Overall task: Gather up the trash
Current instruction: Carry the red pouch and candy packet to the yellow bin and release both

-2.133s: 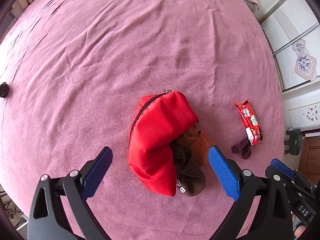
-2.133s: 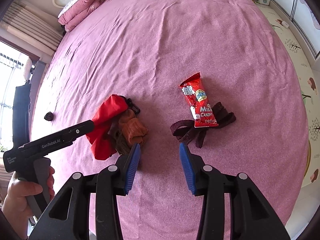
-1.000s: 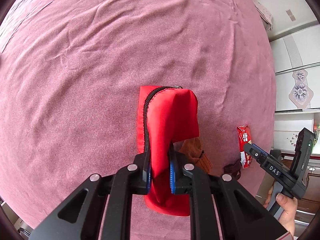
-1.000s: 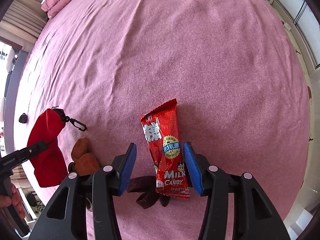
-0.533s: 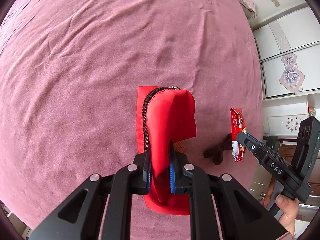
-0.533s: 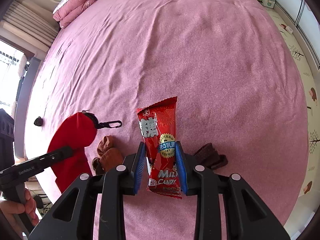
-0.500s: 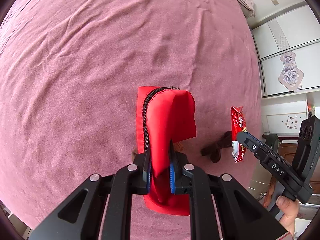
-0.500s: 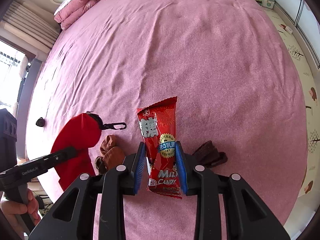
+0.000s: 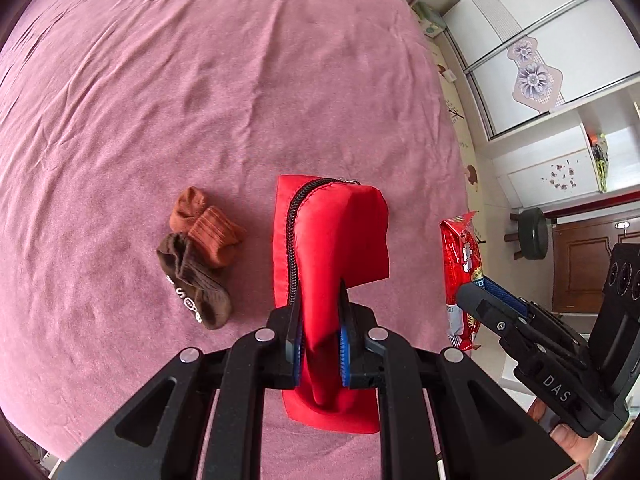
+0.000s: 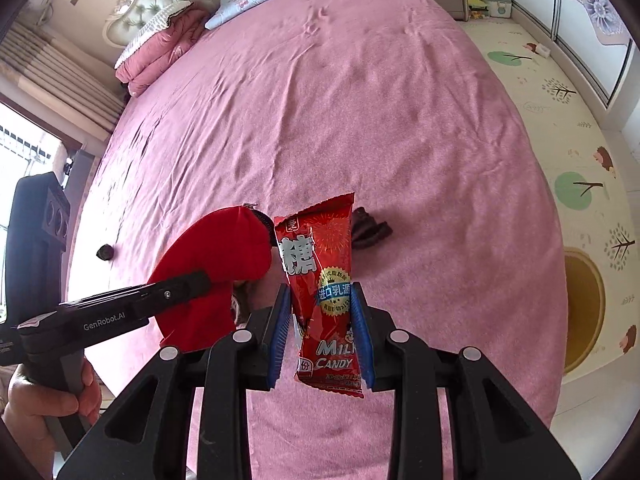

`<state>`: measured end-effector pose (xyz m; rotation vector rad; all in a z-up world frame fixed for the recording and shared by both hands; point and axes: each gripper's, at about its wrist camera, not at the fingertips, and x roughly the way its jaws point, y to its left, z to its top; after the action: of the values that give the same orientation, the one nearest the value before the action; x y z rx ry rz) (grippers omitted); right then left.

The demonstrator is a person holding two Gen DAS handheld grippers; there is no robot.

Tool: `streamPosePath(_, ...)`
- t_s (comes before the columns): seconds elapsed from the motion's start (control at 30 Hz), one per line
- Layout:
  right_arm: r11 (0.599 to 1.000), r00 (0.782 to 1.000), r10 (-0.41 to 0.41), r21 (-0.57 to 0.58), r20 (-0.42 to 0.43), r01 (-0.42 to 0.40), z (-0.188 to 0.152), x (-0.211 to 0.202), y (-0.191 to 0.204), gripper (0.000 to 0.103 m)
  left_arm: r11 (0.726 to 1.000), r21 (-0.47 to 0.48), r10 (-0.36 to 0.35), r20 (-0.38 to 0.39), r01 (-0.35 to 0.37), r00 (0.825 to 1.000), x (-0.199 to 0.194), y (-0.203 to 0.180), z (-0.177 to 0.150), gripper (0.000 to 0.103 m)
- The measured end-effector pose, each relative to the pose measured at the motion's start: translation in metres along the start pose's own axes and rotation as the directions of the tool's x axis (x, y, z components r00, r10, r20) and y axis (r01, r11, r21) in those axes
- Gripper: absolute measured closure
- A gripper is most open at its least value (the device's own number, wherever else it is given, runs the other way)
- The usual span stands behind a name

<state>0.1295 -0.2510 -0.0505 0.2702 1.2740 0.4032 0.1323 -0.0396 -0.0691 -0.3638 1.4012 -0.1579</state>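
Count on the pink bed cover [image 10: 360, 100]: one red fabric zip pouch [image 9: 332, 236], one red foil milk-candy wrapper [image 10: 324, 292], two socks in a heap, one orange ribbed sock [image 9: 208, 228] and one dark brown ribbed sock [image 9: 192, 284], plus one dark maroon crumpled item [image 10: 370, 230], kind unclear.

Left gripper [image 9: 320, 344]: blue-padded fingers clamped on a fold of the pouch, which stands up off the cover. Black zip runs along its left edge. Cannot tell if anything is inside; no contents visible.

Right gripper [image 10: 322, 332]: fingers pressed against both long edges of the candy wrapper, held upright clear of the bed. In the left wrist view the wrapper [image 9: 462, 276] sits at 3 o'clock of the pouch, just beside it, apart.

Sock heap lies at 9 o'clock of the pouch, touching each other, on the cover. Maroon item lies at 1 o'clock of the wrapper in the right wrist view. One small black round object [image 10: 105, 252] at 9 o'clock, well apart.
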Motion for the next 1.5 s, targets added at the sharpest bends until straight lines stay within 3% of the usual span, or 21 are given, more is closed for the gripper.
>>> streamPosePath(0.27,0.992,0.998,-0.031,0.122,0.061,0.024,-0.038,-0.049,-0.058,0.074,0.990,0.139,-0.022,-0.051,0.028,0.998,0.019,-0.081,-0.025,0.090)
streamPosePath(0.63,0.944,0.988,-0.101,0.324,0.120,0.058,-0.082,-0.091,-0.152,0.074,0.946,0.319,-0.013,-0.141,0.058,0.990,0.067,-0.185,-0.051,0.090)
streamPosePath(1.17,0.818,0.964,-0.206,0.570,0.171,0.074,-0.117,-0.115,-0.278,0.074,0.861,0.498,0.022,-0.229,0.098,0.973,0.151,-0.311,-0.056,0.090)
streamPosePath(1.5,0.781,0.955,-0.247,0.617,0.162,0.097,-0.116,-0.114,-0.331,0.074,0.818,0.566,0.047,-0.244,0.102,0.969,0.196,-0.369,-0.055,0.090)
